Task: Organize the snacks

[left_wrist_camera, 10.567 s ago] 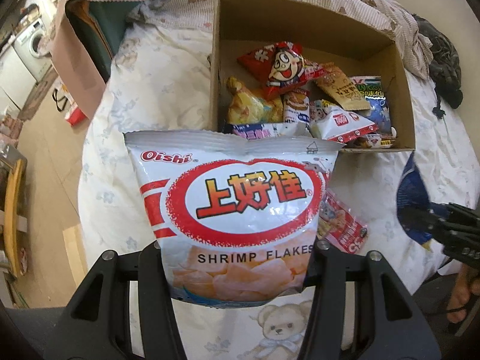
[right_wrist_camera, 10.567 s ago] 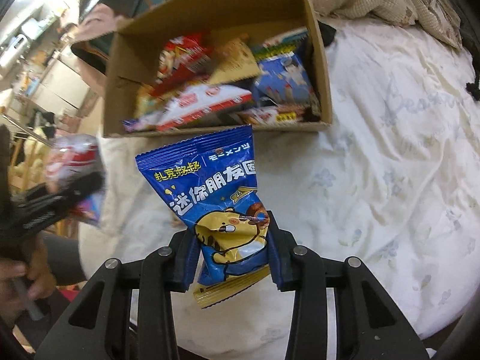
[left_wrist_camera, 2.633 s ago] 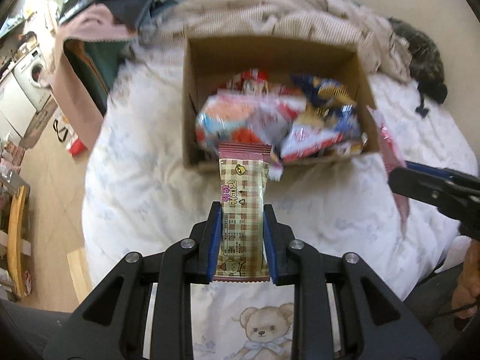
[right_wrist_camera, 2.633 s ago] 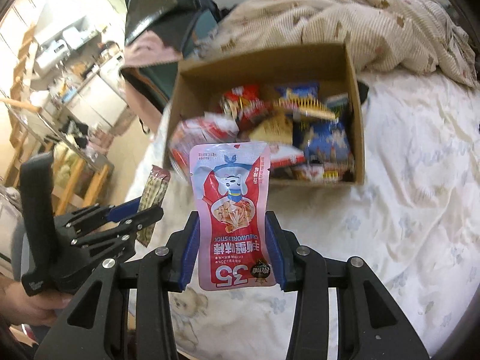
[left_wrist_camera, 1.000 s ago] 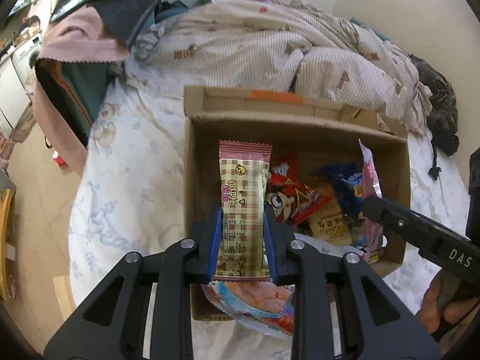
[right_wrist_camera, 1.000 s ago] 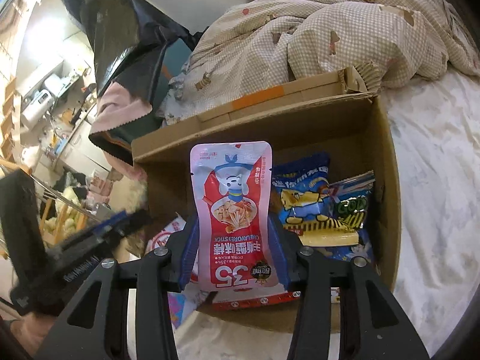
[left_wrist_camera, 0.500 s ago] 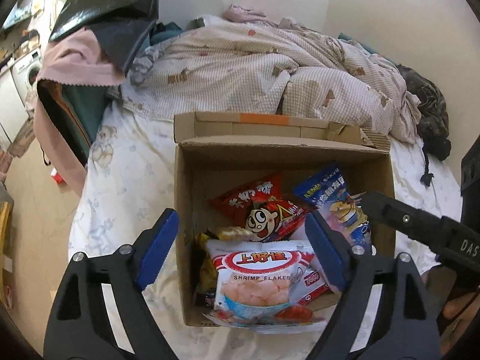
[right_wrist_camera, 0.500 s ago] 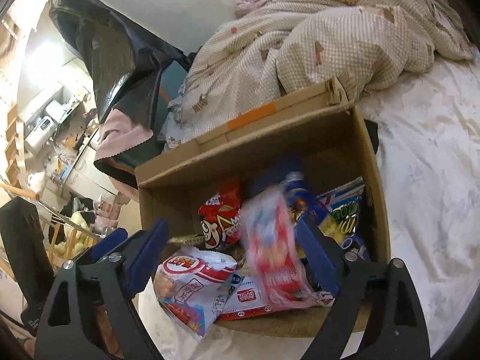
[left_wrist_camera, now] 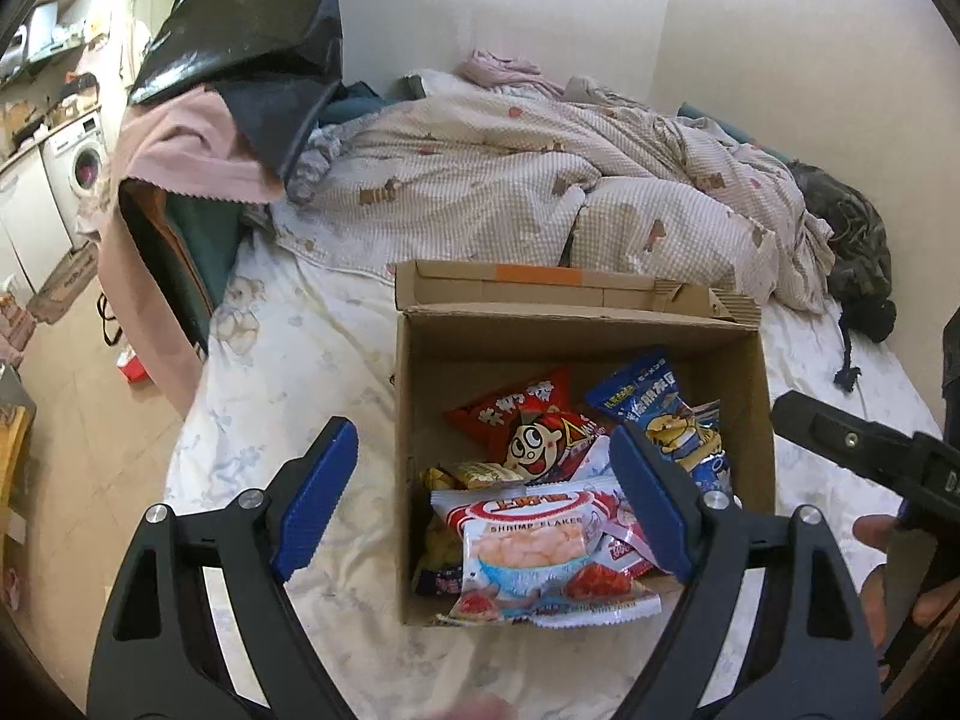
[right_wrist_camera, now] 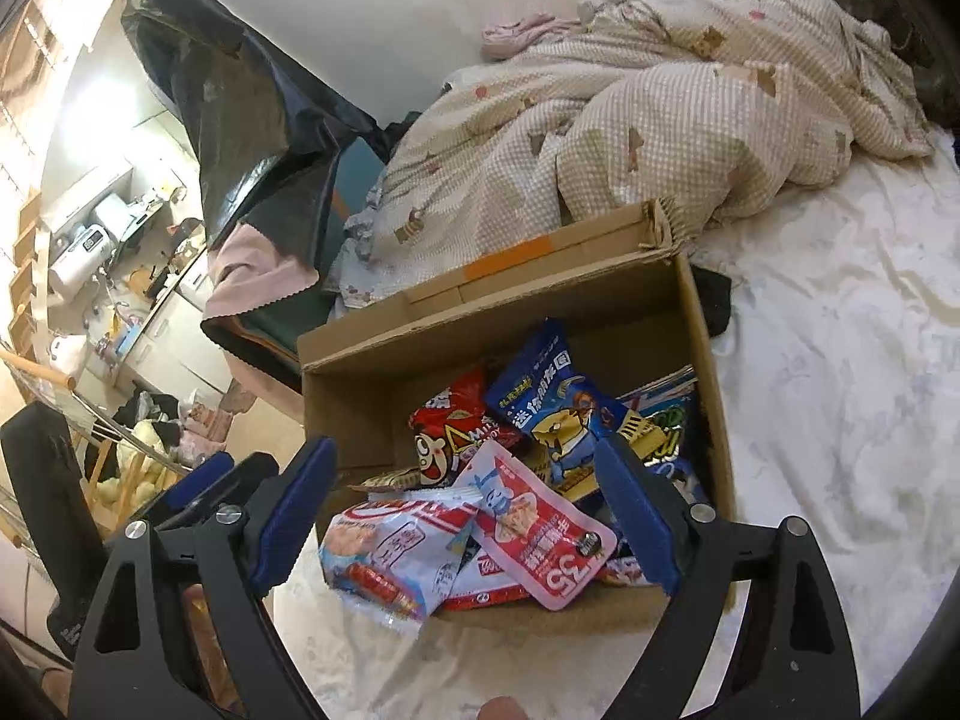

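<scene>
An open cardboard box [left_wrist_camera: 600,336] [right_wrist_camera: 480,324] stands on the bed, full of snack packets. On top lie a white Shrimp Flakes bag [left_wrist_camera: 528,540] [right_wrist_camera: 390,546], a red cartoon-face bag [left_wrist_camera: 528,432] [right_wrist_camera: 444,426] and a blue bag [left_wrist_camera: 666,420] [right_wrist_camera: 552,408]. A pink pouch [right_wrist_camera: 540,522] rests loose on the pile at the box's near edge. My left gripper [left_wrist_camera: 480,429] hangs above the box, open and empty. My right gripper [right_wrist_camera: 463,443] is above the box too; its jaws are opening, with nothing between them. Each gripper shows at the other view's edge.
A crumpled checked quilt [left_wrist_camera: 540,192] lies behind the box. A black plastic bag [left_wrist_camera: 252,30] and a pink cloth [left_wrist_camera: 192,156] hang over the bed's left side. Dark clothing [left_wrist_camera: 852,240] lies at the far right. White sheet [right_wrist_camera: 840,420] spreads to the right of the box.
Both grippers opened and let go: the plaid bar and the pink pouch dropped into the box. Both hands then rose and drew back from the box.
</scene>
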